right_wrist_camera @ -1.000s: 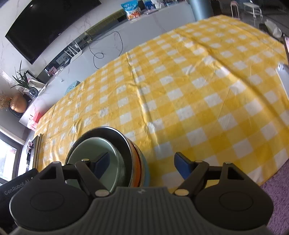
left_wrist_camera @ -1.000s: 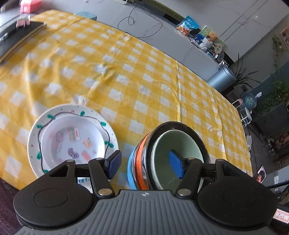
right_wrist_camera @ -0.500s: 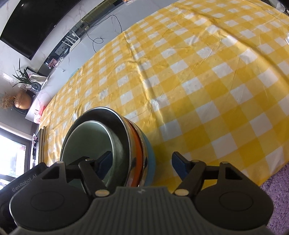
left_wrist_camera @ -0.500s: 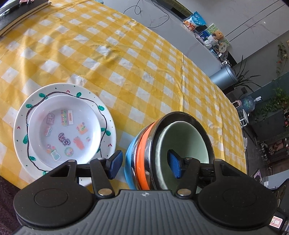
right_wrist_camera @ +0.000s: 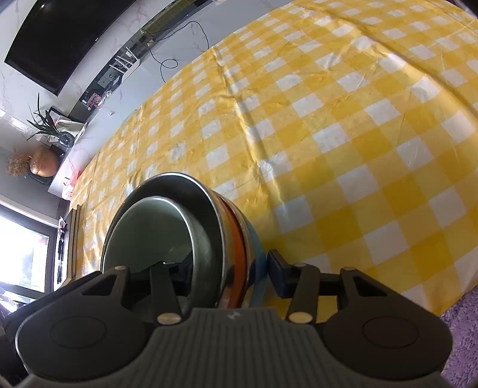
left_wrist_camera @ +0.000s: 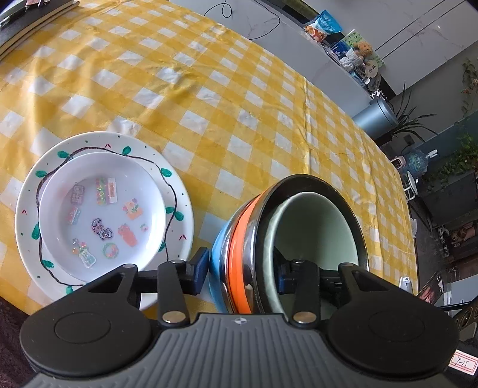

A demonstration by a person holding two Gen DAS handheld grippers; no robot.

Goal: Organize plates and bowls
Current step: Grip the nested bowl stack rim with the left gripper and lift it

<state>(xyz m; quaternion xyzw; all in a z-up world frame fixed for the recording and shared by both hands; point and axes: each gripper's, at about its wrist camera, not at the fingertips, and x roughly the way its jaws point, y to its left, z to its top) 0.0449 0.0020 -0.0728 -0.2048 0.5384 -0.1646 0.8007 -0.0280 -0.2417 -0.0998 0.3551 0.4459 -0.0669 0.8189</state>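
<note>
A nested stack of bowls (left_wrist_camera: pixel 251 238), blue, orange and steel with a pale green one innermost, sits near the table's front edge. My left gripper (left_wrist_camera: pixel 240 273) straddles the stack's left wall, one finger outside and one inside, closed against it. My right gripper (right_wrist_camera: pixel 230 268) straddles the stack's (right_wrist_camera: pixel 236 238) right wall the same way. A small white plate with stickers (left_wrist_camera: pixel 101 209) lies on a larger vine-patterned plate (left_wrist_camera: pixel 179 191) to the left of the stack.
The yellow checked tablecloth (left_wrist_camera: pixel 209 89) covers the table. Dark flat items (left_wrist_camera: pixel 27 21) lie at the far left corner. A counter with packets (left_wrist_camera: pixel 328 27) stands behind the table. A purple rug (right_wrist_camera: pixel 460 328) lies below the table's edge.
Both grippers have moved in on the bowl stack and narrowed, so their fingers now press its walls from both sides. The plates have not moved.
</note>
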